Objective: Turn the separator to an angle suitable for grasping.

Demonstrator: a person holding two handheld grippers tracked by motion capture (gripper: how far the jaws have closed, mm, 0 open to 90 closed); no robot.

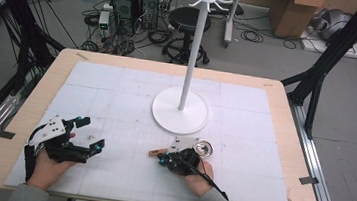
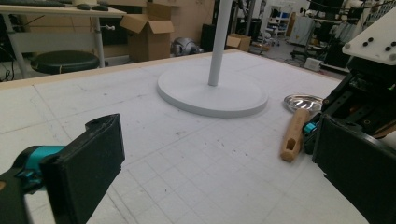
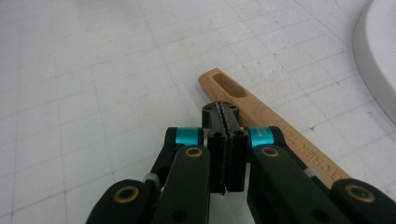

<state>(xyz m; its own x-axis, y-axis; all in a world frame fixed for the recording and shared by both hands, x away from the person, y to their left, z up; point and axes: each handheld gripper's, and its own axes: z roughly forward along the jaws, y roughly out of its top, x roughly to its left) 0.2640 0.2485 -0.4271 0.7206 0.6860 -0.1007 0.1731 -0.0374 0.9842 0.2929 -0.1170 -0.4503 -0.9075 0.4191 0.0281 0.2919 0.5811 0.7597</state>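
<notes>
A spoon with a pale wooden handle [image 1: 155,153] and a round metal bowl [image 1: 204,147] lies on the white mat, just in front of the stand's base. My right gripper [image 1: 162,158] rests over the handle. In the right gripper view its jaws [image 3: 224,116] are pressed flat together with nothing between them, and the slotted handle [image 3: 261,114] lies on the mat beside and under them. My left gripper [image 1: 91,132] is at the mat's front left, wide open and empty. In its own view the gap [image 2: 219,172] faces the handle [image 2: 293,135] and the bowl [image 2: 302,101].
A tall white stand [image 1: 191,56] with hooks at its top rises from a round base [image 1: 163,110] at mid-table; that base [image 2: 187,91] also shows in the left gripper view. The wooden table [image 1: 287,142] borders the gridded mat. Stool, boxes and cables lie beyond.
</notes>
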